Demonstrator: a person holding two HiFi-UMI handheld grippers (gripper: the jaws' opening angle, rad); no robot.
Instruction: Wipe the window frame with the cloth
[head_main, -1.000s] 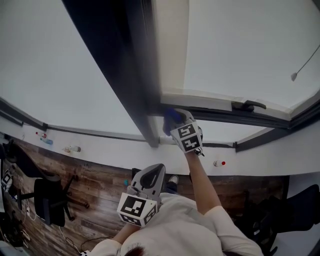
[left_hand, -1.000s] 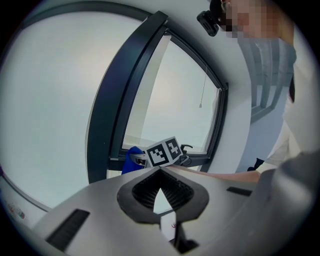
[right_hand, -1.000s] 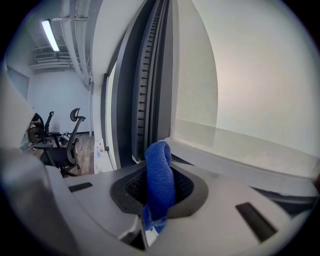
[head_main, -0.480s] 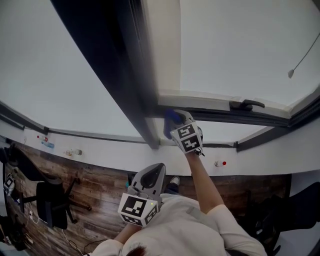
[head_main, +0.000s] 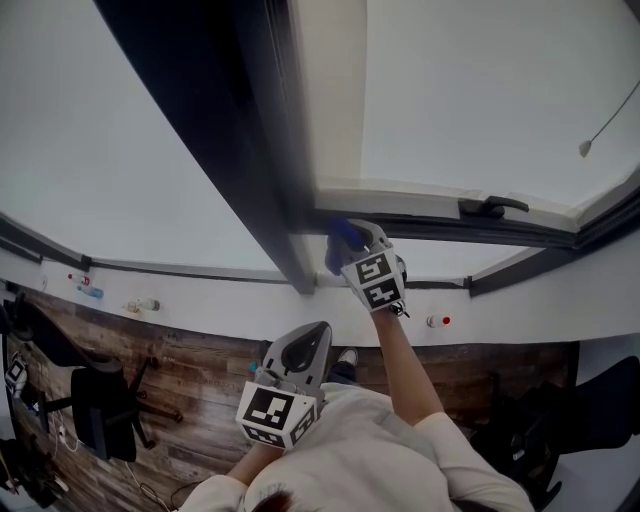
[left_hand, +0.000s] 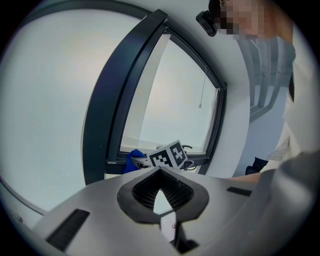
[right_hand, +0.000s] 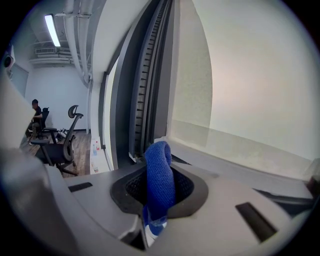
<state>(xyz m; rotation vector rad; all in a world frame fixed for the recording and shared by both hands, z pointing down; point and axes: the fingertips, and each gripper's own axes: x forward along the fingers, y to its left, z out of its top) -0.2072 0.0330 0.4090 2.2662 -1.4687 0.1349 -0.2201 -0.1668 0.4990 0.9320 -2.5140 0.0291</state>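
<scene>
A blue cloth is pinched in my right gripper, which is raised to the lower left corner of the window frame. The cloth touches the dark frame where the bottom rail meets the thick upright post. My left gripper hangs low by the person's chest, jaws shut with nothing between them. From the left gripper view the cloth and the right gripper's marker cube show at the frame's lower corner.
A window handle sits on the bottom rail to the right. A pull cord hangs at far right. Below are a white sill with small bottles, a wooden floor and office chairs.
The right gripper and cloth stay at the frame's corner with barely any shift. The head view has tilted slightly. The left gripper is still.
</scene>
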